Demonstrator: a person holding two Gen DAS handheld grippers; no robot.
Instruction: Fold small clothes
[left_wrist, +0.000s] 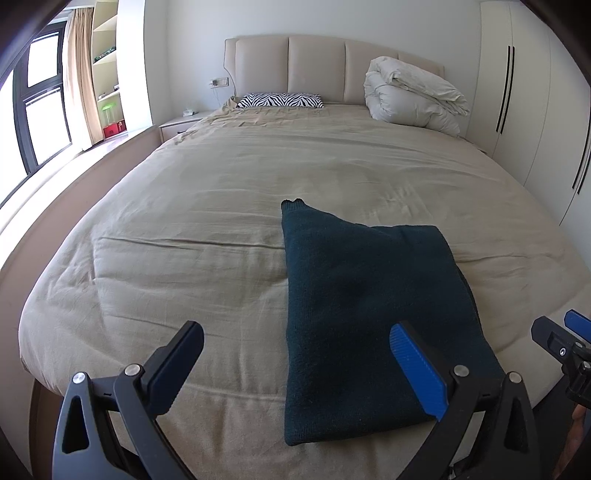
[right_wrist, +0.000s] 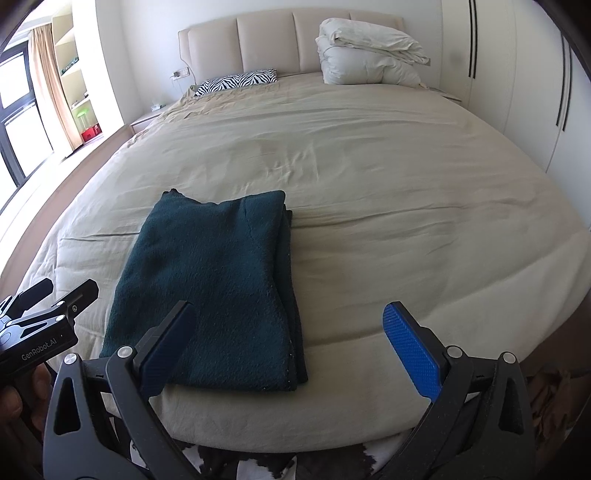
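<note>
A dark teal knitted garment lies folded into a long stack at the near edge of the bed; it also shows in the right wrist view. My left gripper is open and empty, held above the garment's near left edge. My right gripper is open and empty, held above the garment's near right corner. The right gripper's fingers show at the right edge of the left wrist view. The left gripper shows at the left of the right wrist view.
The bed has a beige cover. A zebra-print pillow and a rolled white duvet lie at the headboard. A wardrobe stands on the right, a window and shelves on the left. A cowhide rug lies below the bed's foot.
</note>
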